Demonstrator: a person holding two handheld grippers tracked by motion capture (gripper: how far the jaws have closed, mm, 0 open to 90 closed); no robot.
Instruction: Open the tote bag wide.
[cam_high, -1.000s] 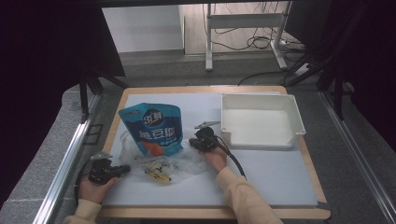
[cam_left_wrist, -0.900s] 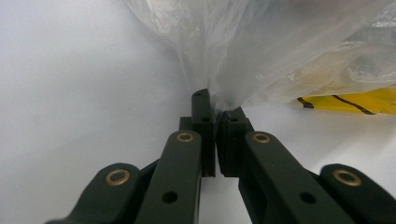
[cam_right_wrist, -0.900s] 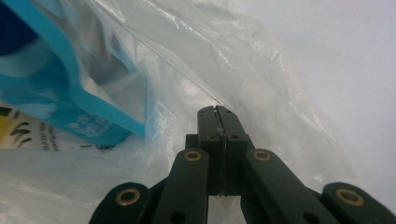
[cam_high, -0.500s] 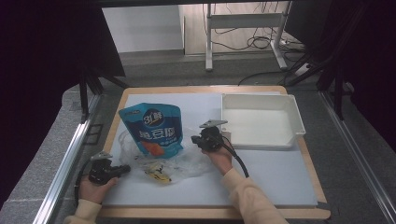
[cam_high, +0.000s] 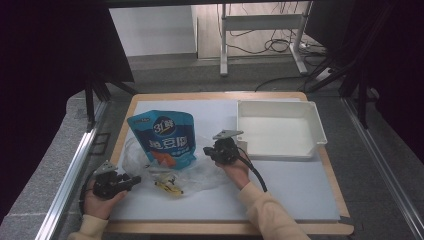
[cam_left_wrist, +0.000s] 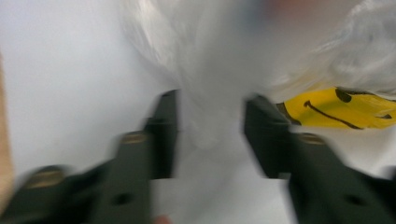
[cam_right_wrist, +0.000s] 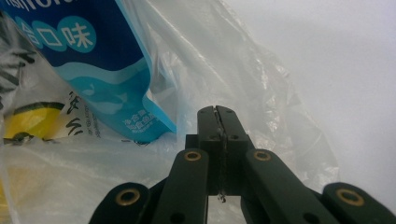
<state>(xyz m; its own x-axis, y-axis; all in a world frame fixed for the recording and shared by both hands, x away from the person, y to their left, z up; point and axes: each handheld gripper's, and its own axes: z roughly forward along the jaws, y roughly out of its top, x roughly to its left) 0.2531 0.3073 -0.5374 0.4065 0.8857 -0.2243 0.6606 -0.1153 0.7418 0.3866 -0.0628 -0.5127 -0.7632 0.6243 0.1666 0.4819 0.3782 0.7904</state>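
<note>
A blue snack pouch (cam_high: 164, 140) lies partly over a crumpled clear plastic bag (cam_high: 200, 172) on the white mat. A yellow packet (cam_high: 167, 186) lies by the bag's near edge. My right gripper (cam_high: 207, 152) sits at the bag's right side. In the right gripper view its jaws (cam_right_wrist: 218, 112) are shut, with the bag's film (cam_right_wrist: 261, 93) pinched at the tips and the pouch (cam_right_wrist: 93, 60) to their left. My left gripper (cam_high: 135, 181) points right toward the bag. Its jaws (cam_left_wrist: 210, 135) have just been opening, and blurred film lies between them without being pressed. The yellow packet (cam_left_wrist: 341, 109) is just to the right.
A white tray (cam_high: 315, 125) stands at the back right of the mat. The wooden table edge (cam_high: 225, 229) runs along the front. A metal rail (cam_high: 75, 170) borders the left side.
The left gripper's jaws have opened from shut. The right gripper has lifted slightly and shifted right and farther back, pulling the bag's edge with it.
</note>
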